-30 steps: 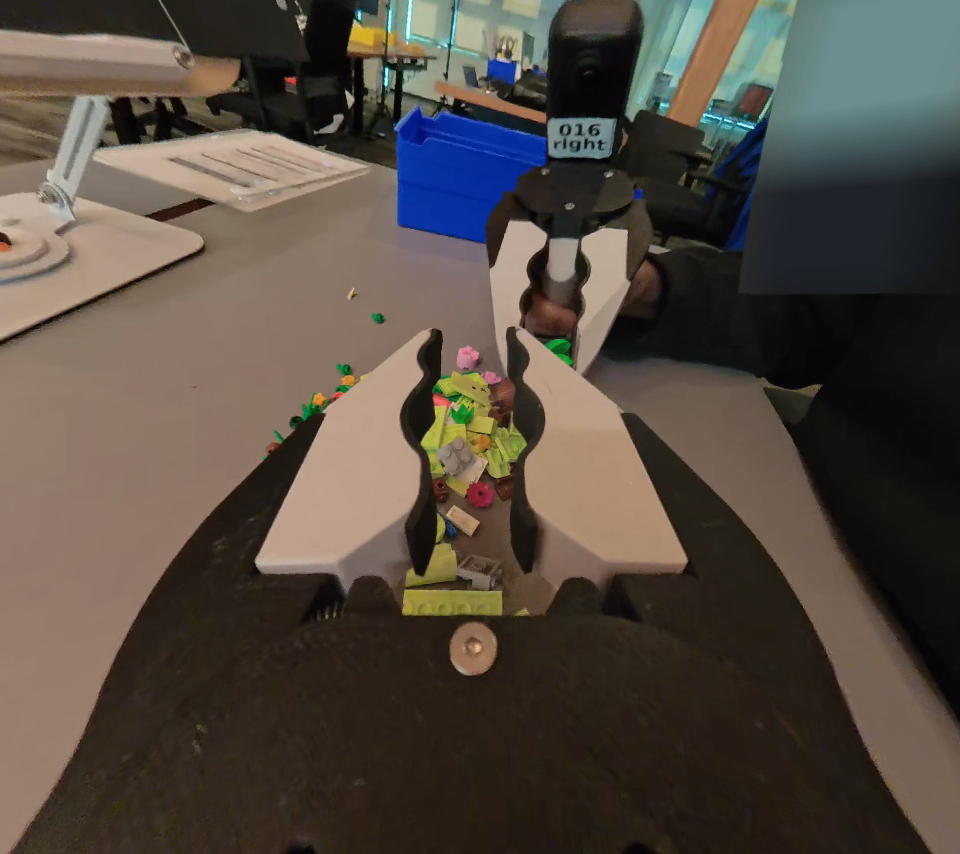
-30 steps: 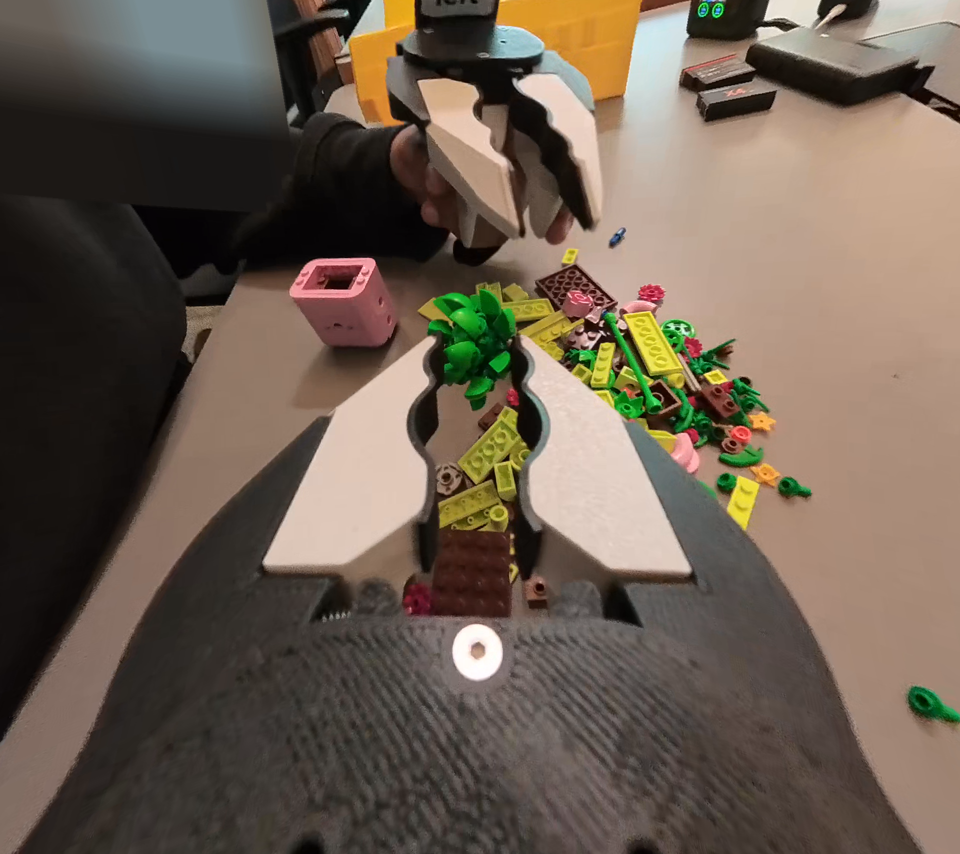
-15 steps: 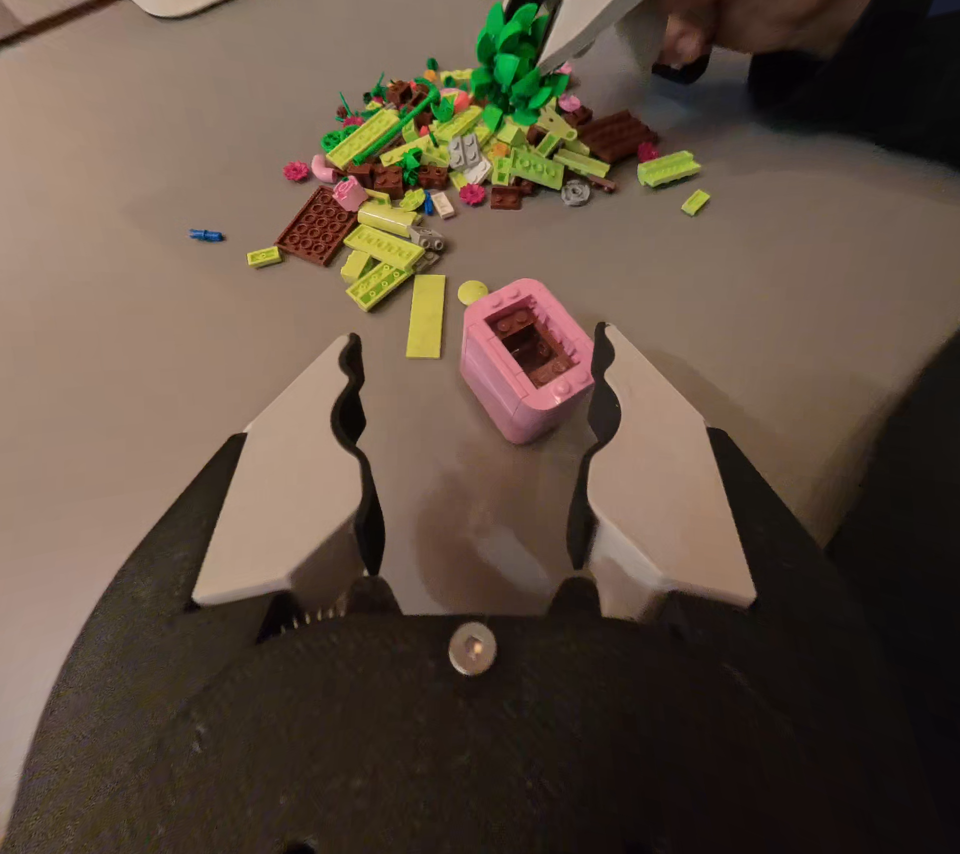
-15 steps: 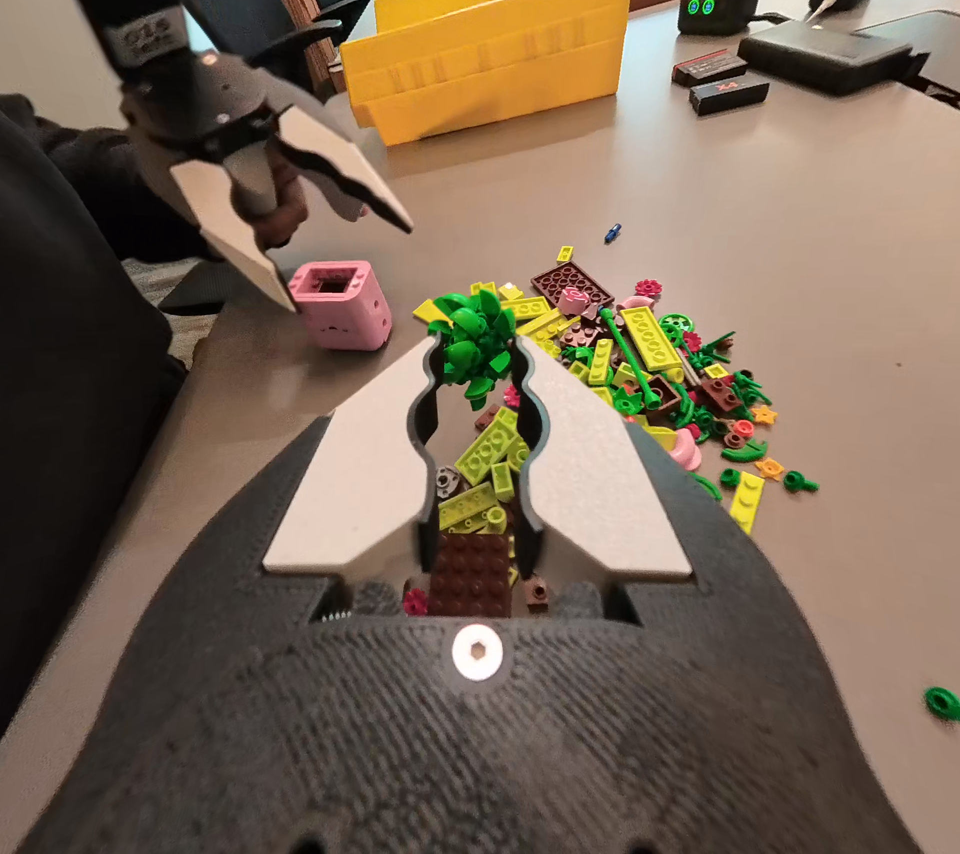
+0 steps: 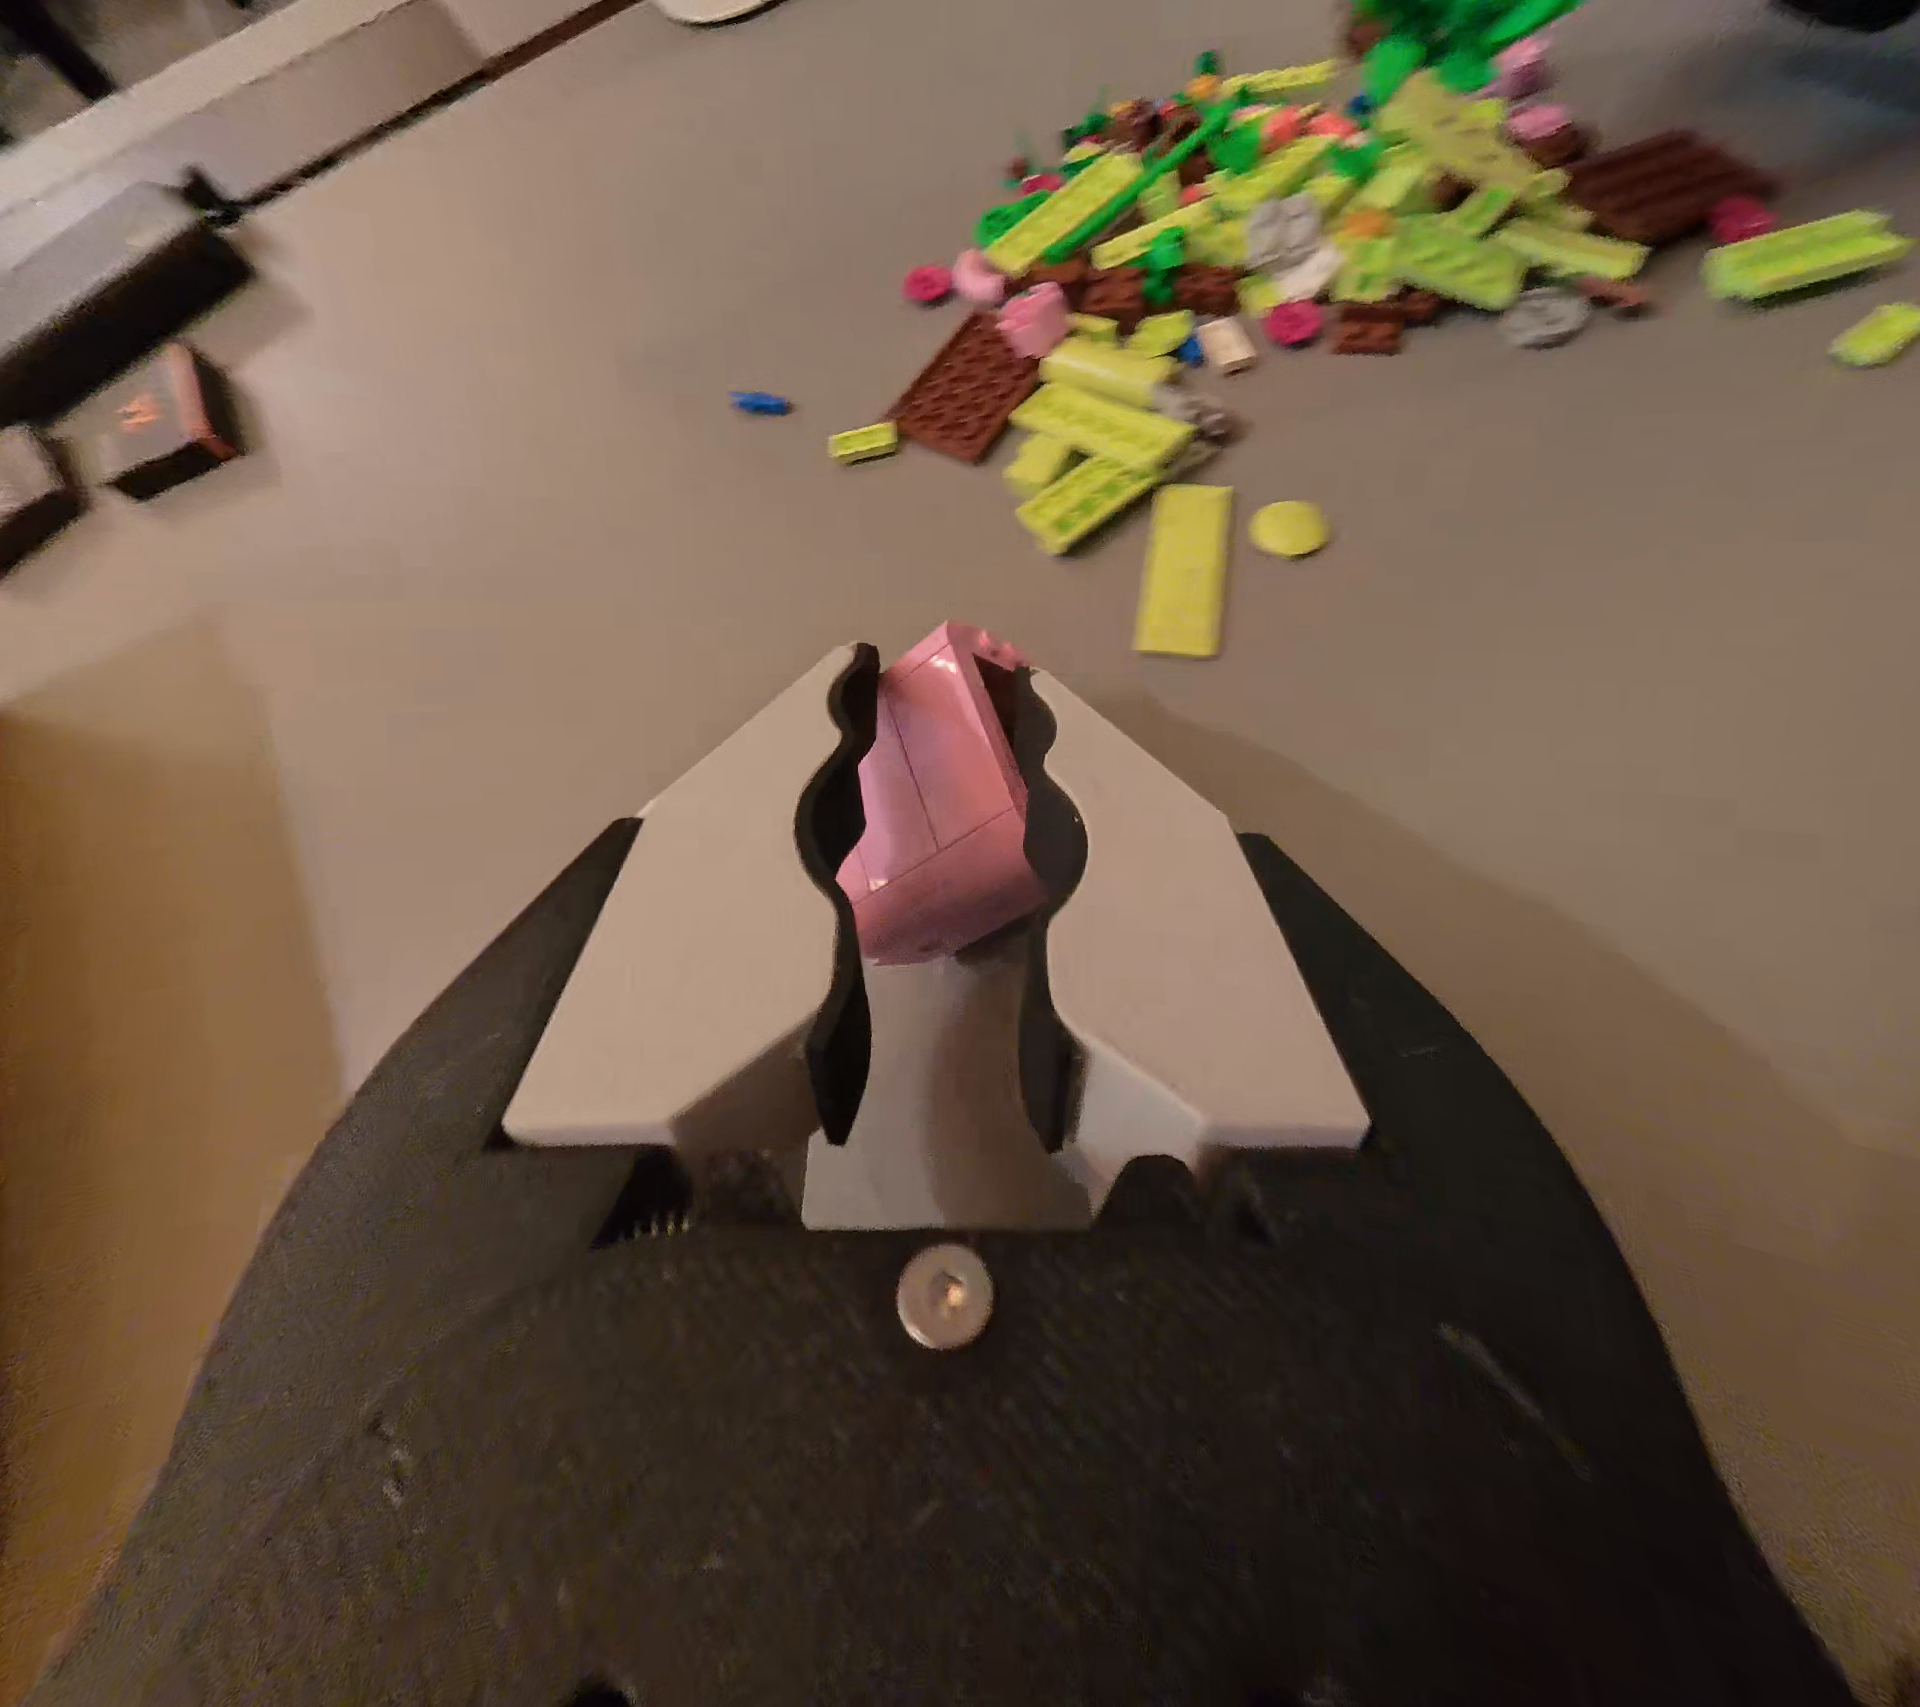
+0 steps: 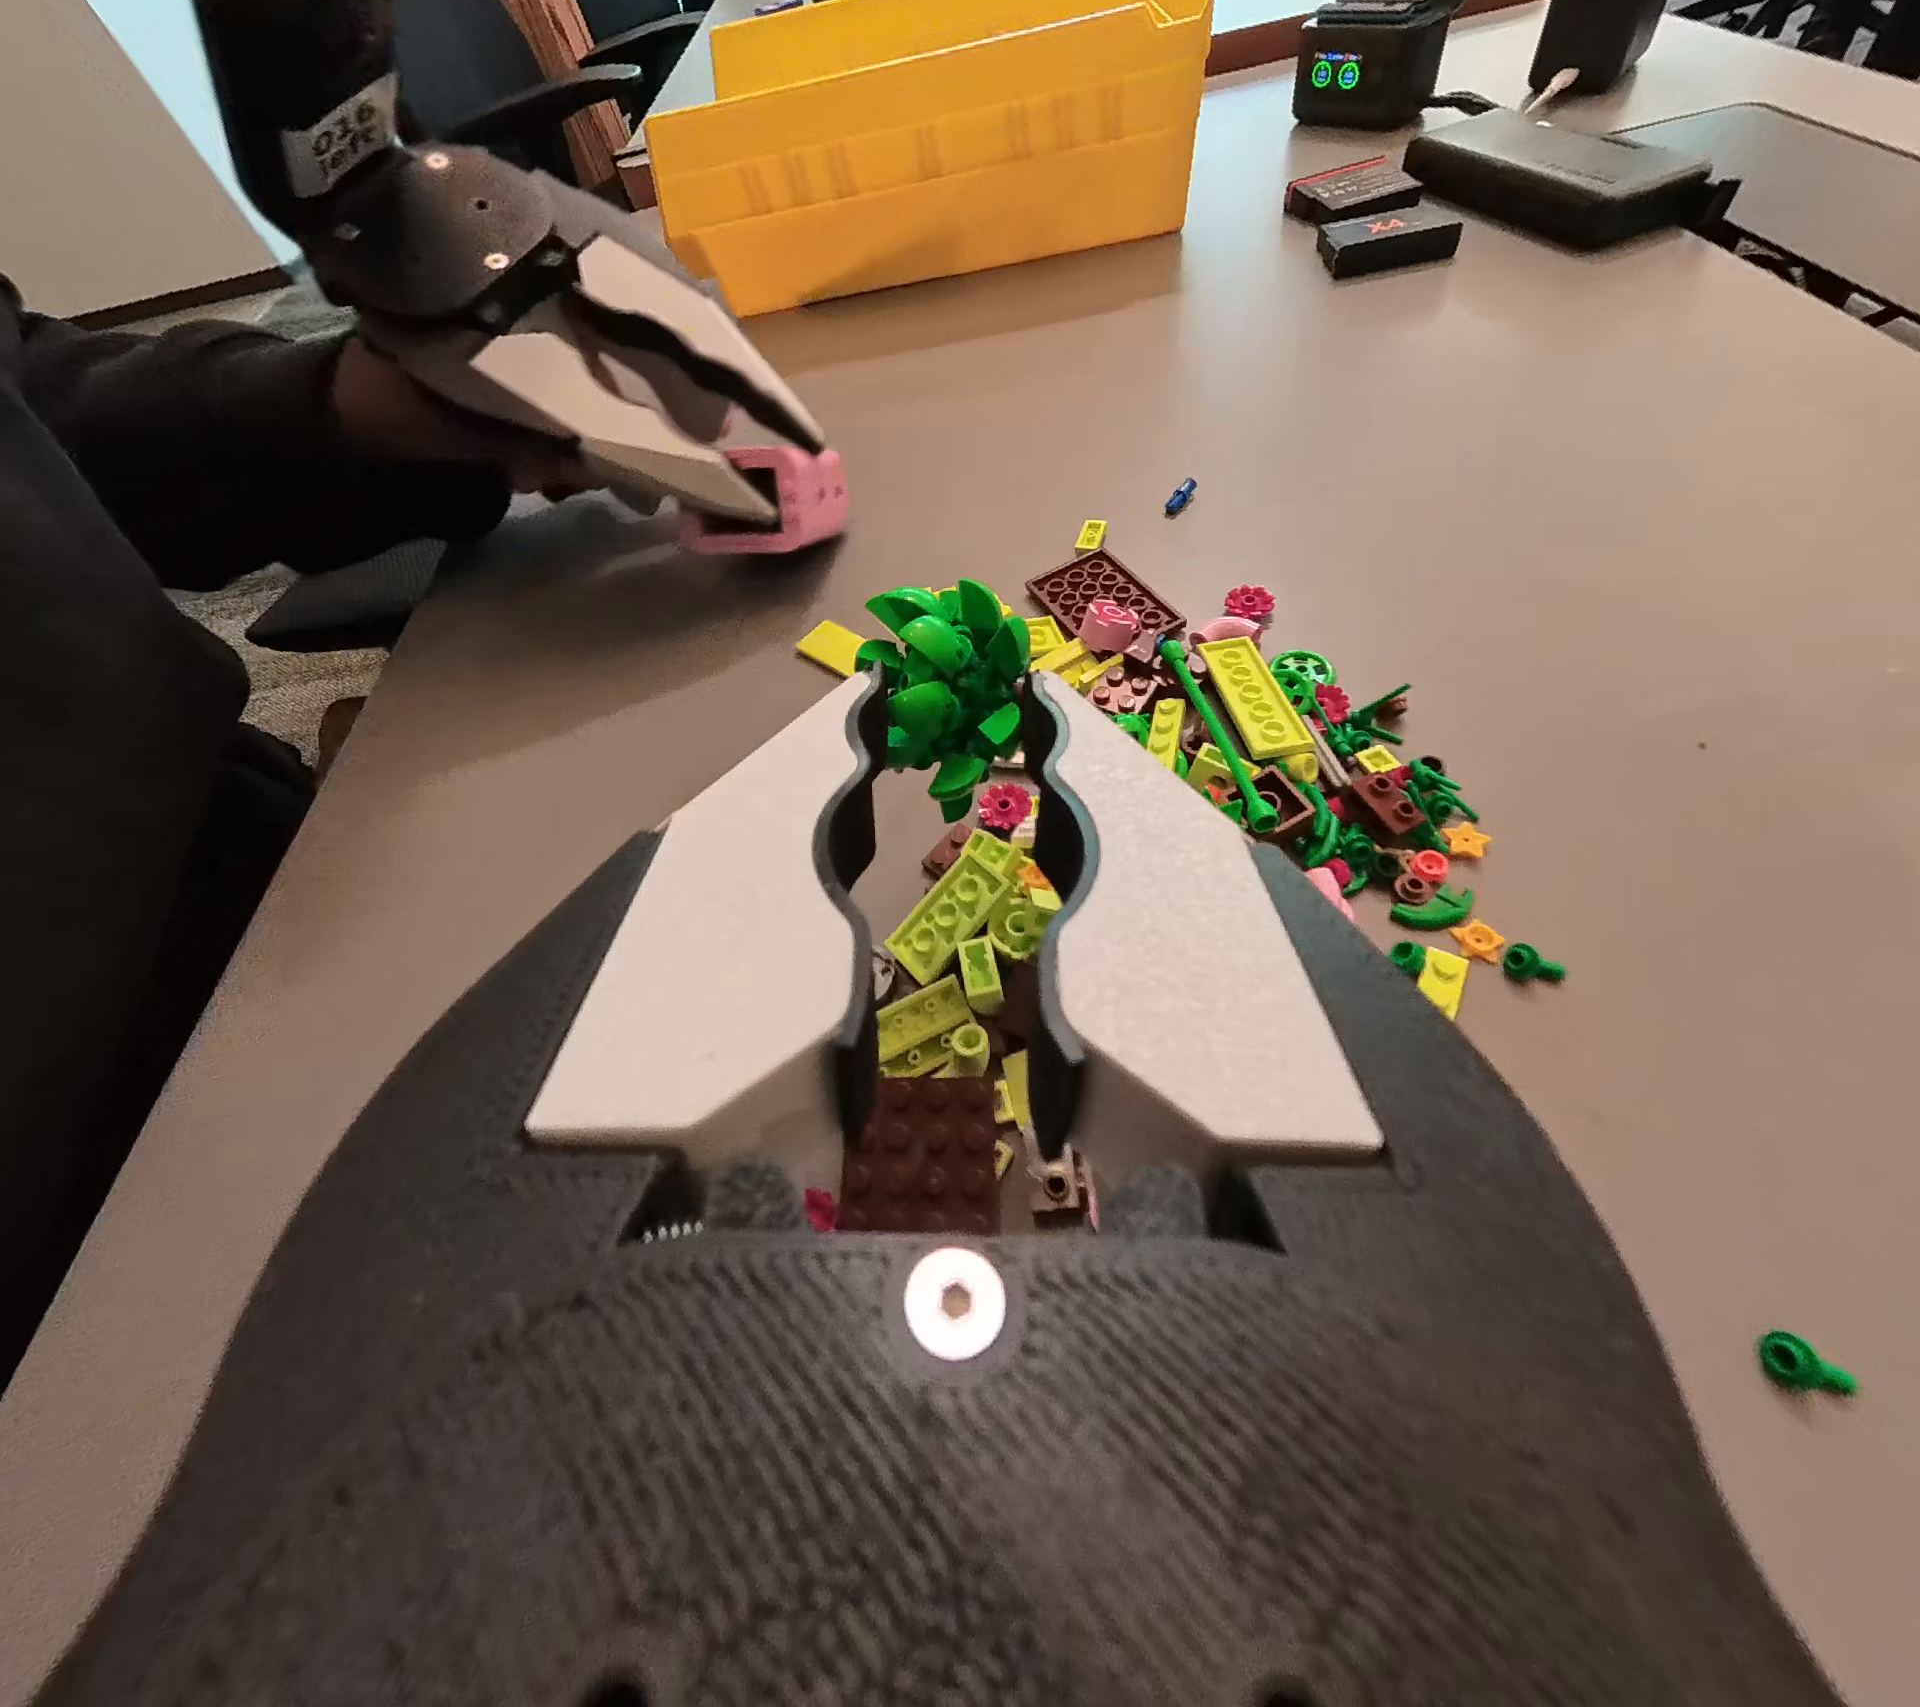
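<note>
Here the left gripper (image 5: 945, 681) is clamped on a pink brick pot (image 5: 940, 810) near the grey table's (image 5: 520, 514) edge; rightward, over the loose brick pile (image 6: 1226, 722), the right gripper (image 6: 951, 686) pinches a green leafy plant piece (image 6: 951, 691).

White printed label (image 6: 335, 136) on hand-held gripper (image 6: 774, 478)

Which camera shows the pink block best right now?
The left wrist view: the pink block sits large and sharp, clamped in the left gripper. The right wrist view shows it small, far off and partly covered by that gripper.
</note>
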{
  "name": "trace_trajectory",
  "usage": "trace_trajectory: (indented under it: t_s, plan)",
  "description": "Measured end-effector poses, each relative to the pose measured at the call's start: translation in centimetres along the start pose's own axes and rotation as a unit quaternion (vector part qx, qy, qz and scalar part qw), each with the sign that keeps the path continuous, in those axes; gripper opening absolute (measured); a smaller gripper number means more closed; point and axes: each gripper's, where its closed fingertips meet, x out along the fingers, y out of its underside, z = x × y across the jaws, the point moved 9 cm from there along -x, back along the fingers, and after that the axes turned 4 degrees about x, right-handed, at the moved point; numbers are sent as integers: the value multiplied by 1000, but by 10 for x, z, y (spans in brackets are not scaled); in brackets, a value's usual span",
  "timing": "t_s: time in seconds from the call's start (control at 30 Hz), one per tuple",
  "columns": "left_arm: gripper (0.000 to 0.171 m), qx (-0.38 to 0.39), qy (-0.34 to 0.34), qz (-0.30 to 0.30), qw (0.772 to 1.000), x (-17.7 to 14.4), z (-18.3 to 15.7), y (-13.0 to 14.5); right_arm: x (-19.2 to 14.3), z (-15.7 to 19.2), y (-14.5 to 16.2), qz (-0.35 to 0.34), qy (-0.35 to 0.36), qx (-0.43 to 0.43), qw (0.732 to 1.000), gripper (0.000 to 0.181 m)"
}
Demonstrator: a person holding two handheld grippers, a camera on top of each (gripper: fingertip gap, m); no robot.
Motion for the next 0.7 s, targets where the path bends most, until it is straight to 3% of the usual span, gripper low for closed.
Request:
trace_trajectory:
  t_s: [0.4,0.5,0.57,0.7]
  plan:
    - [28,46,-116,68,990,43,92,10,-8,2,-7,-11,19,-17,1000,22]
    - [50,1,-96,52,994,41,97,-6,-9,1,-8,-11,24,-18,999,22]
    - [55,-4,-68,-18,998,34,82,-31,-10,-1,-7,-11,27,-14,999,22]
    - [68,44,91,-111,989,46,23,-77,-9,-5,-3,-1,21,12,1000,22]
